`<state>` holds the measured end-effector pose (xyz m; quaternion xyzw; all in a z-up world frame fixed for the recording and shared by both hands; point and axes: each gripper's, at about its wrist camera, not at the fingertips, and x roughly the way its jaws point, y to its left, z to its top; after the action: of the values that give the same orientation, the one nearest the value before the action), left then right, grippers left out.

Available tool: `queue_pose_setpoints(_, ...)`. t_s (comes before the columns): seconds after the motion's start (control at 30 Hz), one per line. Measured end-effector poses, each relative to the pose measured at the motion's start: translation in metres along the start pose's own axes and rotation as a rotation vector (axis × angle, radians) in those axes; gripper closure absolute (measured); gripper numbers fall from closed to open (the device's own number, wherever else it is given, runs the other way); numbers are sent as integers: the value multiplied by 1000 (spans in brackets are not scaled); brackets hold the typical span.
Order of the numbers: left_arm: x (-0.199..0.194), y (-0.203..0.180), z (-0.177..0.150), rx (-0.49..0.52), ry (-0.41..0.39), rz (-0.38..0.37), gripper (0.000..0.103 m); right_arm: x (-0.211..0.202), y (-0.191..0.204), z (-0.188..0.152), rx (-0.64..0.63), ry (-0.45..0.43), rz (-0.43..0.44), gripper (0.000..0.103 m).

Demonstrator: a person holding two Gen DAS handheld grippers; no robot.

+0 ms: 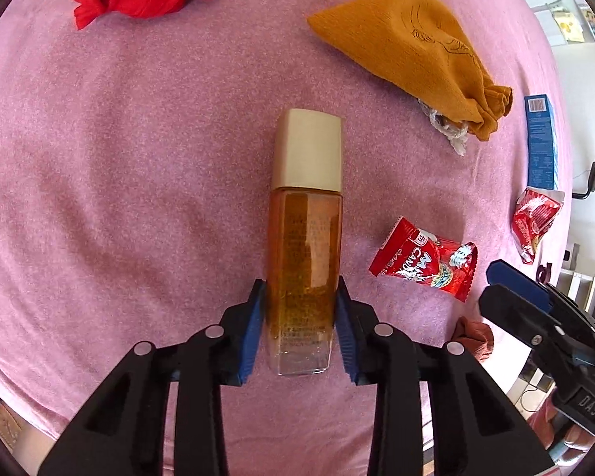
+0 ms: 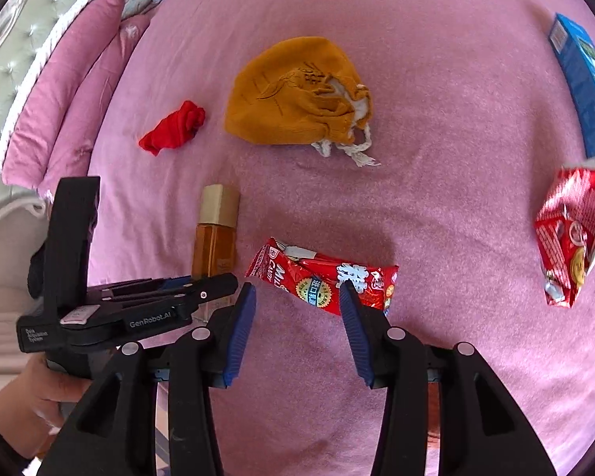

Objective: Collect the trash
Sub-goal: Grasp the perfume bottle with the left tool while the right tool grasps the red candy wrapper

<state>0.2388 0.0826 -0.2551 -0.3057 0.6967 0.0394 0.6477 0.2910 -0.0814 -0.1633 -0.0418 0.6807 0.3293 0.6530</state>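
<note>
An amber bottle (image 1: 305,246) with a cream cap lies on the pink bedspread (image 1: 119,182). My left gripper (image 1: 300,297) is shut on its lower body, blue pads touching both sides. The bottle also shows in the right wrist view (image 2: 215,234), with the left gripper (image 2: 202,289) beside it. A red candy wrapper (image 1: 424,263) lies to the right of the bottle. My right gripper (image 2: 297,293) is open, its tips at the near edge of that wrapper (image 2: 325,277). A second crumpled red wrapper (image 2: 571,234) lies further right.
An orange drawstring pouch (image 2: 297,95) and a red cloth (image 2: 174,127) lie further back on the bedspread (image 2: 436,119). A blue box (image 2: 583,79) lies at the right edge. Pink pillows (image 2: 67,91) and a padded headboard stand at the far left.
</note>
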Motion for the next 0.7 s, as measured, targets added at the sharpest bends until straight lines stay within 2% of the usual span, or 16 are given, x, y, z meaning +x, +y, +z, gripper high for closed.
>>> queue_pose_setpoints(0.2,-12,20,-15,-32,-8,-41,69,27,31,7,-314,82,-109,59)
queue_pose_setpoints(0.37,-13,27,-20,-49,7,-64,70,49,40,5,-462,129,-195,58)
queue_pose_setpoints(0.47,-12,29,-24,-63,11,-79,70,66,35,5,-465,172,-224,57)
queue_pose_setpoints(0.57,-9,27,-29,-73,9,-84,70,69,28,4,-424,152,-241,69)
queue_pose_setpoints(0.7,-15,29,-34,-80,10,-101,70,51,12,4,-246,110,-86,73)
